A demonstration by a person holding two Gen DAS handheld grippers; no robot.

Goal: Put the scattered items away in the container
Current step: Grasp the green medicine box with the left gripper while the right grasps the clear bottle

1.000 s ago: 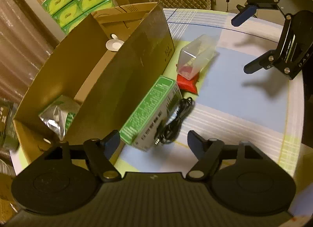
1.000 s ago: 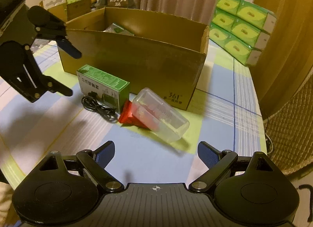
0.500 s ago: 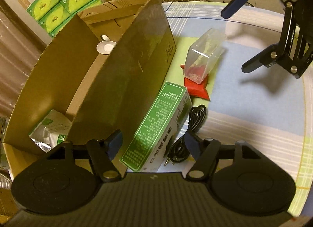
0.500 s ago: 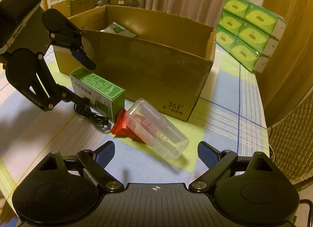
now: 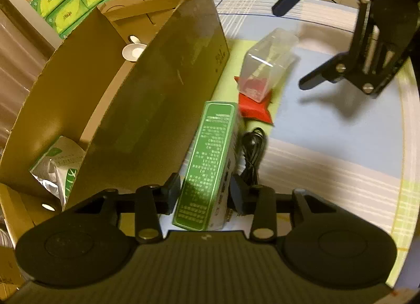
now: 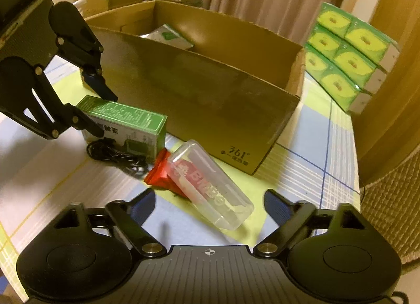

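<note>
Beside the outer wall of the cardboard box [image 5: 168, 89], the green carton [image 5: 207, 162] lies lengthwise between the left gripper's [image 5: 206, 192] nearly closed fingers, while the right gripper [image 6: 208, 203] waits wide apart over the clear case [image 6: 210, 183].

Green box [image 5: 210, 157] lay on its long side just beside the outer wall of the open cardboard carton [image 5: 168, 99], near end clamped between the left gripper [image 5: 206, 193] fingers. Black cable [image 5: 252, 154] coiled against the box's far side. Red packet [image 6: 162, 172] lay flat on the cloth, partly under a clear plastic case [image 6: 210, 186] tipped over on its side. Inside the carton sat a silver-green pouch [image 5: 57, 162] and a white round lid [image 5: 132, 51].
</note>
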